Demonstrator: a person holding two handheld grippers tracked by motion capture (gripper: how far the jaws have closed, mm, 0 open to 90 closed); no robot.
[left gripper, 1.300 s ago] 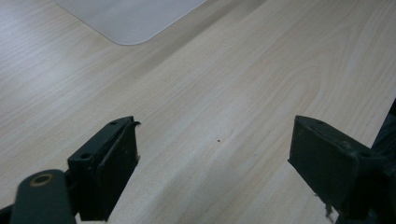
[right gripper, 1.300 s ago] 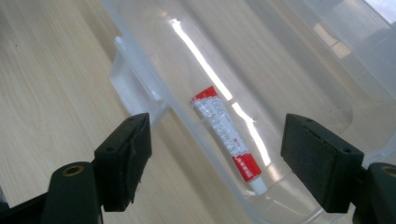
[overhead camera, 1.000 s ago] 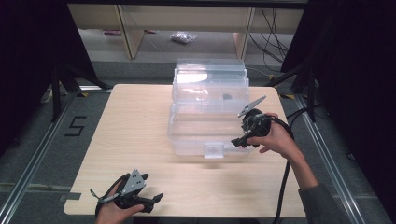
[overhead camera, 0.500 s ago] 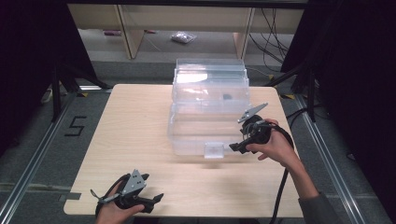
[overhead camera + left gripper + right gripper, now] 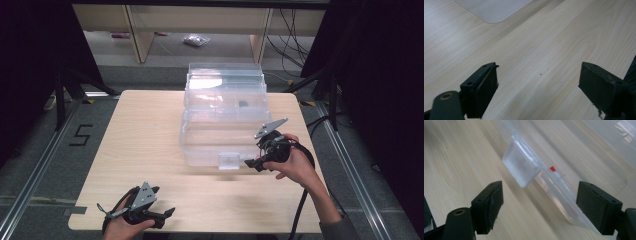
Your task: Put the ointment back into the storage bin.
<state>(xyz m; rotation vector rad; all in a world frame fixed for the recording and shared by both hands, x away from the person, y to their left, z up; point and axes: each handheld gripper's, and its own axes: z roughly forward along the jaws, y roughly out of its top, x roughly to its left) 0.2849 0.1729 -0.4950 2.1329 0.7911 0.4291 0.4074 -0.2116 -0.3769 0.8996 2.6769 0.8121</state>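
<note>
a clear plastic storage box point(image 5: 223, 117) with its lid on stands at the middle of the wooden table point(image 5: 140, 130), reaching toward the far edge. the right gripper point(image 5: 251, 163) sits just beside the box's near right corner, jaws spread wide with nothing between them, aimed at the frosted latch tab point(image 5: 521, 167) on the near wall. the left gripper point(image 5: 167, 213) rests near the table's front left edge, well apart from the box, jaws spread wide over bare wood.
</note>
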